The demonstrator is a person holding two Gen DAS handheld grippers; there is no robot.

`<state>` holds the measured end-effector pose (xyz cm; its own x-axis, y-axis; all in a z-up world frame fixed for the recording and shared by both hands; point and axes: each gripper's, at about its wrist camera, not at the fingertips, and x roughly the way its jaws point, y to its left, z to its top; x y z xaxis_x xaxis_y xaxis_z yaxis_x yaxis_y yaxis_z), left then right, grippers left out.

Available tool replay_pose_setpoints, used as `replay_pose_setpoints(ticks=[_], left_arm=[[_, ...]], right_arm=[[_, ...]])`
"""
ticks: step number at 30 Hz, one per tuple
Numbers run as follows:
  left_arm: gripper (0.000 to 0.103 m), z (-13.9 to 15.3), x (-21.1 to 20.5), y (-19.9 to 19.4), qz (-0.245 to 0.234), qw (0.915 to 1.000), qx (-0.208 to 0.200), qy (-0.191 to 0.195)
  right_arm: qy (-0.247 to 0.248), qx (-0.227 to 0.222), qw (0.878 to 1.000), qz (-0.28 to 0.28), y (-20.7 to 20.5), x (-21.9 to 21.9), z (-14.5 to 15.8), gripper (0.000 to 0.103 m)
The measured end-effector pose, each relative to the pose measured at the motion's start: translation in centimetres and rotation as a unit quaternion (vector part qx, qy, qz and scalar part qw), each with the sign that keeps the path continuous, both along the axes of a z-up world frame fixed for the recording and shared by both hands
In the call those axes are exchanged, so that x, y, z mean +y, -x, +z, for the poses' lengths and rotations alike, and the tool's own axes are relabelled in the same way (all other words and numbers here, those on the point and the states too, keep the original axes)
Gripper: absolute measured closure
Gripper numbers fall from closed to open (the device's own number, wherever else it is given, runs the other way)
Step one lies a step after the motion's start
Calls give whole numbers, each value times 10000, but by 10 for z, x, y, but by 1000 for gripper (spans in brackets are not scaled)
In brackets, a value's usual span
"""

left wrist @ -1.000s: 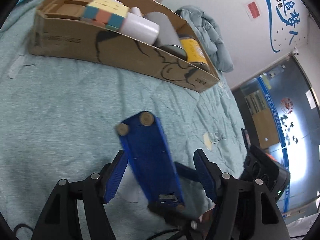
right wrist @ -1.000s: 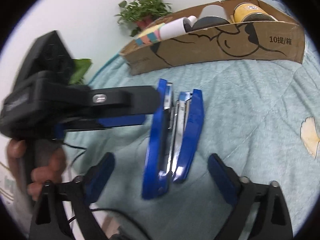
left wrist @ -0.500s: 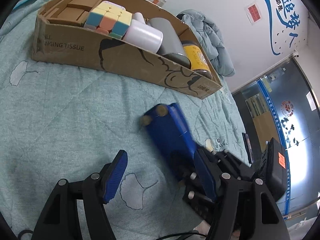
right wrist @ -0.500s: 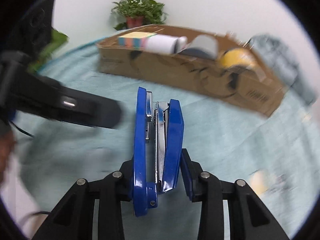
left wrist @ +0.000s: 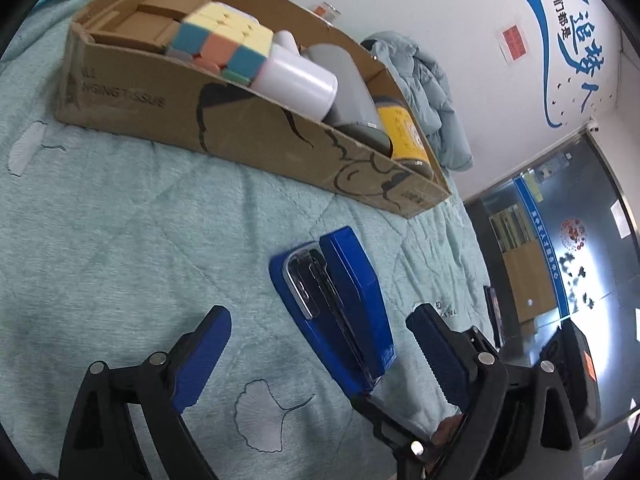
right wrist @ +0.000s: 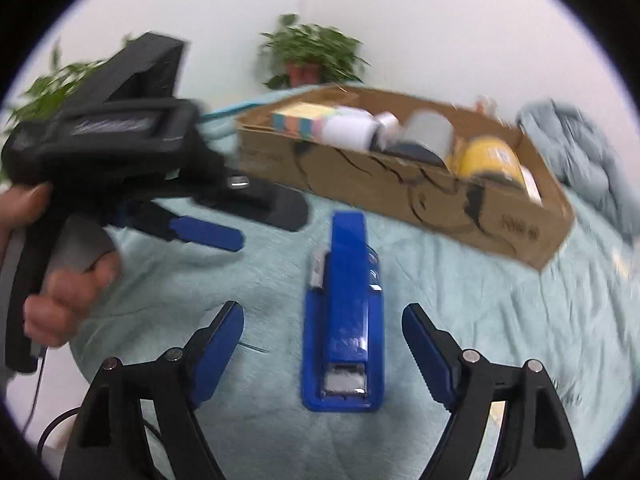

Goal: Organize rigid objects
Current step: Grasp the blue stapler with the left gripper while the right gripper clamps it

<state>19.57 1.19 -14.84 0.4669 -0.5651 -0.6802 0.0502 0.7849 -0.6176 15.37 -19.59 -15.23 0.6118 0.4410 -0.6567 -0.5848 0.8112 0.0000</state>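
A blue stapler [right wrist: 344,320] rests on its base on the teal quilt, its nose toward a long cardboard box [right wrist: 400,196]. My right gripper [right wrist: 324,346] straddles its rear end; the jaws are opening and neither pad touches it. The left wrist view shows the stapler [left wrist: 340,312] between the fingers of my left gripper [left wrist: 320,354], nearer the right pad and not touched; those jaws are opening too. From the right wrist view, the left gripper [right wrist: 256,224] hangs left of the stapler's nose. The box [left wrist: 240,132] holds a pastel cube [left wrist: 224,44], a white cylinder [left wrist: 296,80], a grey cylinder [left wrist: 344,80] and a yellow can [left wrist: 404,132].
A person's hand [right wrist: 68,292] grips the left tool's handle. A crumpled pale-blue jacket [left wrist: 432,92] lies past the box's right end. Potted plants [right wrist: 312,56] stand at the wall behind. A dark phone [left wrist: 492,312] lies near the bed's right edge.
The stapler, earlier on its side at the left gripper, was clamped by the right gripper, turned and let go; it now rests on its base. Both grippers stand wider apart.
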Motion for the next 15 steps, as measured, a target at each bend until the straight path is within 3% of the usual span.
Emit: replay_pose_setpoints(ticks=[2, 5, 9, 12, 15], left_arm=[[11, -6, -9, -4, -150, 9998, 75, 52], [11, -14, -23, -11, -308, 9992, 189, 169], [11, -24, -36, -17, -405, 9984, 325, 230], [11, -24, -44, -19, -445, 9986, 273, 62], [12, -24, -46, -20, -433, 9986, 281, 65]], right_arm=[[136, 222, 9996, -80, -6, -2, -10, 22], [-36, 336, 9994, -97, -5, -8, -14, 25], [69, 541, 9980, -321, -10, -2, -25, 50], [321, 364, 9980, -417, -3, 9, -28, 51], [49, 557, 9970, -544, -7, 7, -27, 51]])
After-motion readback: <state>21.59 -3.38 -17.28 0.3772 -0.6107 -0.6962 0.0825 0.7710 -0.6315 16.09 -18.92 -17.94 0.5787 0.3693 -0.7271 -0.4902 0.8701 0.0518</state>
